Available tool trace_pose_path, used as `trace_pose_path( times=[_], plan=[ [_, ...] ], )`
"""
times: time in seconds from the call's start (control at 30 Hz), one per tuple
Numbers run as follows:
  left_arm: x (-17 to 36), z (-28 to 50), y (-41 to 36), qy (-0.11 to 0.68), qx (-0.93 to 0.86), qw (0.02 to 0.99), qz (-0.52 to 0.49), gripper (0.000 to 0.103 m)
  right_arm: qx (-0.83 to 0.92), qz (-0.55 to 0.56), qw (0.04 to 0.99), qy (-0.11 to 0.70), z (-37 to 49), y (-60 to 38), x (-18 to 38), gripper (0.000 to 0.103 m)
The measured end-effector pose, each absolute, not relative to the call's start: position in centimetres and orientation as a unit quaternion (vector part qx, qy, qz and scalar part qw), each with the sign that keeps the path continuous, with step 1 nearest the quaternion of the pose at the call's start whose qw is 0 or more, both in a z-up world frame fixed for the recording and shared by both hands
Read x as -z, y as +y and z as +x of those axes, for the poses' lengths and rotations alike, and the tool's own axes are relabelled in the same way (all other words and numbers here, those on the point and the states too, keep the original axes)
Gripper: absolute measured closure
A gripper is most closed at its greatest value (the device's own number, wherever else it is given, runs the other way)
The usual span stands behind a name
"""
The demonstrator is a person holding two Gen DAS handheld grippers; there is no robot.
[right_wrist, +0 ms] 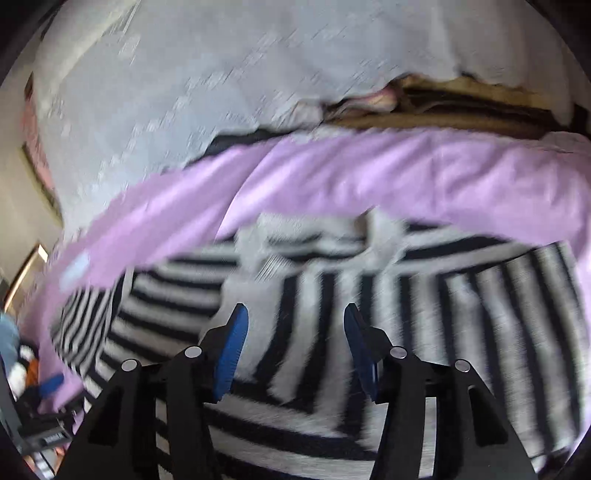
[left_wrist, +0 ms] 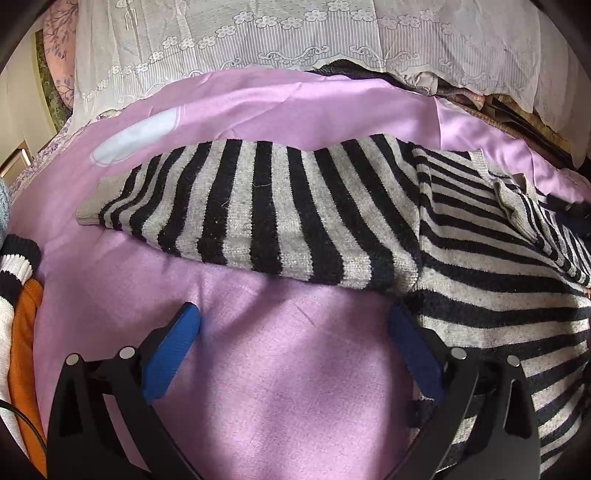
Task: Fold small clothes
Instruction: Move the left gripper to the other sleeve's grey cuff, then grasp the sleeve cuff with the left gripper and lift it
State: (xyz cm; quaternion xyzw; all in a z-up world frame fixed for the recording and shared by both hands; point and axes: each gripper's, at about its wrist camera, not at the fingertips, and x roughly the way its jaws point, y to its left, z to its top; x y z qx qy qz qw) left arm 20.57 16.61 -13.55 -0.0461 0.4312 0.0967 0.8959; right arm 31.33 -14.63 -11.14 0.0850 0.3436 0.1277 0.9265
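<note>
The striped sweater [left_wrist: 369, 229] lies spread on the lilac sheet [left_wrist: 280, 376] of a bed, and the fold looks to be in its early stage: in the right wrist view the right-hand sleeve [right_wrist: 332, 302] appears to be laid across the body, its stripes running crosswise to those beneath, while in the left wrist view the other sleeve [left_wrist: 236, 210] stretches out flat toward the left edge of the bed, unfolded.

The right gripper [right_wrist: 295, 325] hovers over the laid-over sleeve with its fingers released and nothing between them; the picture is blurred. The left gripper [left_wrist: 295, 321] hangs over bare sheet just beside the sweater's lower side, fingers spread wide and holding nothing, the right-hand one [left_wrist: 413, 350] at the knit's edge, though contact cannot be told.

The next move, by this reading, is for the left gripper to pinch the outstretched sleeve near its cuff [left_wrist: 88, 210] and carry it across the body. That calls for a grip on the sleeve alone, without catching the sheet below.

The sweater is a soft, slightly fuzzy knit in broad black and pale grey bands, with a plain ribbed cuff; it should drape and sag when lifted. The sheet is smooth woven cloth. A lace curtain [left_wrist: 295, 33] with flower patterns hangs along the far edge of the bed, and an orange garment [left_wrist: 24, 350] lies at the left edge.
</note>
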Motion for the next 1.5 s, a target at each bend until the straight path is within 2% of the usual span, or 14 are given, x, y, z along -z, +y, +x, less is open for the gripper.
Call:
trace_pose_path(
  times=[0.07,0.17,0.3,0.47,0.67,0.77,0.83,0.87,0.97,1.1,1.17,1.27,1.37,1.5],
  plan=[
    [13.6,20.6,16.6,0.431,-0.097,0.896,-0.045,0.004,-0.099,0.116,0.933,0.327,31.4,-17.8,10.4,0.031],
    [13.6,20.6,16.6,0.432,-0.099,0.895,-0.043,0.004,-0.048,0.182,0.925,0.330,32.5,-23.8,11.4,0.030],
    [13.7,20.5,16.5,0.432,-0.101,0.895,-0.040,0.004,-0.048,0.329,0.877,0.348,34.2,-30.9,16.5,0.030],
    [13.7,20.5,16.5,0.432,-0.102,0.895,-0.038,0.004,-0.039,0.322,0.885,0.333,33.0,-30.4,14.8,0.029],
    [13.5,20.6,16.8,0.434,-0.095,0.895,-0.048,0.004,-0.127,0.317,0.884,0.320,29.6,-28.4,11.0,0.028],
    [13.2,20.7,17.4,0.436,-0.085,0.894,-0.063,0.004,-0.127,0.292,0.876,0.362,29.0,-27.6,12.9,0.022],
    [12.9,20.6,18.3,0.436,-0.074,0.893,-0.086,0.004,-0.113,0.286,0.866,0.395,29.2,-27.7,16.1,0.023],
    [12.6,20.6,18.9,0.435,-0.068,0.892,-0.101,0.004,-0.113,0.265,0.881,0.375,28.4,-27.4,16.1,0.025],
    [11.9,20.3,21.0,0.426,-0.061,0.891,-0.146,0.004,-0.073,0.197,0.911,0.355,25.7,-25.3,14.2,0.024],
    [11.4,19.8,25.1,0.410,-0.061,0.882,-0.225,0.004,-0.088,0.164,0.930,0.317,22.9,-24.2,13.6,0.016],
    [11.7,19.5,27.9,0.398,-0.060,0.870,-0.285,0.004,-0.078,0.170,0.928,0.323,21.9,-24.8,14.5,0.016],
    [12.4,19.3,31.1,0.374,-0.040,0.850,-0.369,0.004,-0.098,0.234,0.907,0.336,20.7,-26.7,15.5,0.016],
    [13.0,19.9,31.9,0.358,-0.036,0.846,-0.393,0.004,-0.125,0.290,0.889,0.332,19.6,-28.2,15.9,0.017],
    [13.7,21.2,32.9,0.333,-0.049,0.846,-0.414,0.005,-0.129,0.290,0.886,0.337,19.6,-27.9,16.2,0.017]
  ],
)
